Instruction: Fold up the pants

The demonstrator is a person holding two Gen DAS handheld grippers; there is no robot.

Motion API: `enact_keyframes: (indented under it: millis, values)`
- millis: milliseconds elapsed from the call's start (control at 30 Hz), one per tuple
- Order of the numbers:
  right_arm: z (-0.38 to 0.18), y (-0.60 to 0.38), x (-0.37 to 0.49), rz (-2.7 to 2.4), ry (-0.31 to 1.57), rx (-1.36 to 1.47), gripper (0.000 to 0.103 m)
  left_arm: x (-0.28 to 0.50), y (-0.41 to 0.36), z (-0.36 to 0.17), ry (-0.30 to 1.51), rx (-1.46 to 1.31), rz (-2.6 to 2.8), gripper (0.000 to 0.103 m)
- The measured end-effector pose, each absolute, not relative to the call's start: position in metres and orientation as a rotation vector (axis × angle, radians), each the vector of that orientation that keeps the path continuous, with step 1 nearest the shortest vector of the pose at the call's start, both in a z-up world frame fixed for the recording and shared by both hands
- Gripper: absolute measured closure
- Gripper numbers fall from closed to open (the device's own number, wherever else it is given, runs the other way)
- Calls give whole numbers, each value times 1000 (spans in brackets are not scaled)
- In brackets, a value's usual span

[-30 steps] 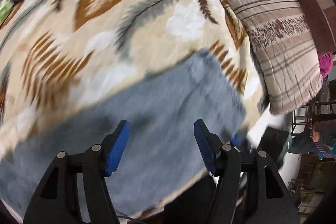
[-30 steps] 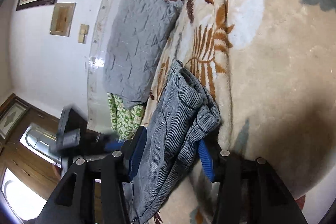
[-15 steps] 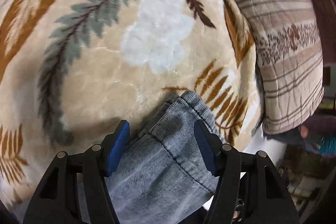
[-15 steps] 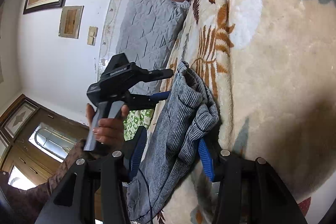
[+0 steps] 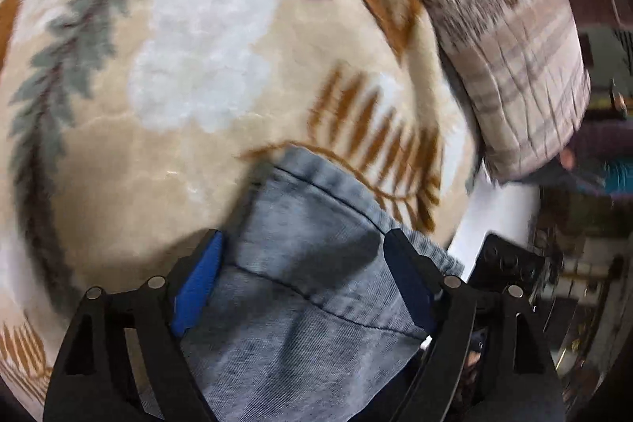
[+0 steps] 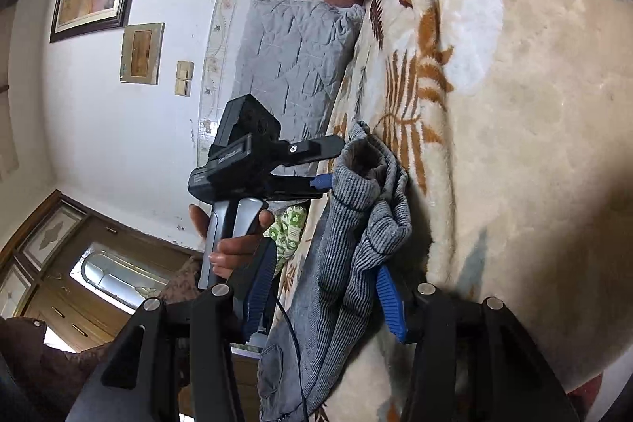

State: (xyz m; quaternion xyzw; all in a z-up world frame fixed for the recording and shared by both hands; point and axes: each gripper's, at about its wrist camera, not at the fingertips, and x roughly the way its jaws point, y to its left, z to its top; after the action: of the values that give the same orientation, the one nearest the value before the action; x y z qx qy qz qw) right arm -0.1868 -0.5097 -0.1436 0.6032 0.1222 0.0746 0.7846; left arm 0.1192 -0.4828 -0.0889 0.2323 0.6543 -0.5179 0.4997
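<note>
Left gripper (image 5: 302, 283) just opened wide, straddling pants (image 5: 312, 263) hem on blanket (image 5: 158, 153) without pinching; right gripper (image 6: 324, 287) around bunched pants, grip unclear.

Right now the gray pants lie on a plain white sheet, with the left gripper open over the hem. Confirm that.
Not quite. The pants lie on a cream blanket printed with leaves and feathers, not a plain white sheet; the left wrist view shows it. The rest holds: the left gripper stands open over the hem, its jaws having just been opening, with the fabric between them.
</note>
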Motion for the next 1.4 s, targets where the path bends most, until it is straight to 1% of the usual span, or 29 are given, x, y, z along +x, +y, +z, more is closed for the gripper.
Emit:
enact_keyframes:
  millis: [100,200,300,333,367,400,433,467,500,533,567,633,667,700,767,933,1100,1400]
  values:
    - [-144,-510,-187,165,264,1304,55,102,-493,-90,1534,635,-1296,17]
    - [-146,-510,-188,167,256,1307,55,89,-508,-91,1527,624,-1330,18]
    - [-148,-510,-188,160,255,1301,55,84,-515,-91,1515,625,-1341,23]
    - [-148,-510,-188,156,255,1300,55,86,-517,-91,1504,627,-1342,30]
    - [-148,-510,-188,150,258,1299,56,88,-515,-89,1491,626,-1340,35]
    - [-148,-510,-188,143,263,1297,57,89,-514,-89,1484,620,-1339,45]
    - [-147,-510,-186,124,278,1295,61,88,-509,-89,1476,614,-1334,53]
    - [-147,-510,-185,111,287,1294,68,88,-507,-89,1464,607,-1331,57]
    - [-147,-511,-184,92,301,1294,73,89,-503,-87,1452,597,-1329,63]
    - [-148,-513,-183,77,311,1296,83,87,-501,-87,1442,586,-1329,67]
    - [-151,-514,-181,66,322,1304,88,84,-499,-85,1426,578,-1327,70]
    - [-152,-517,-178,66,333,1309,88,79,-490,-80,1394,562,-1324,77]
    - [-148,-516,-177,63,344,1292,86,76,-488,-77,1382,552,-1324,78]
    - [-145,-516,-176,62,353,1275,86,74,-485,-72,1371,537,-1325,81]
    - [-141,-515,-175,60,360,1265,86,71,-477,-62,1354,510,-1325,82]
    - [-131,-512,-177,47,369,1234,86,69,-457,-37,1325,444,-1316,83]
    - [-108,-506,-179,60,360,1165,86,92,-429,-16,1319,378,-1293,83]
    - [-74,-486,-182,108,339,1069,86,87,-396,13,1287,296,-1272,83]
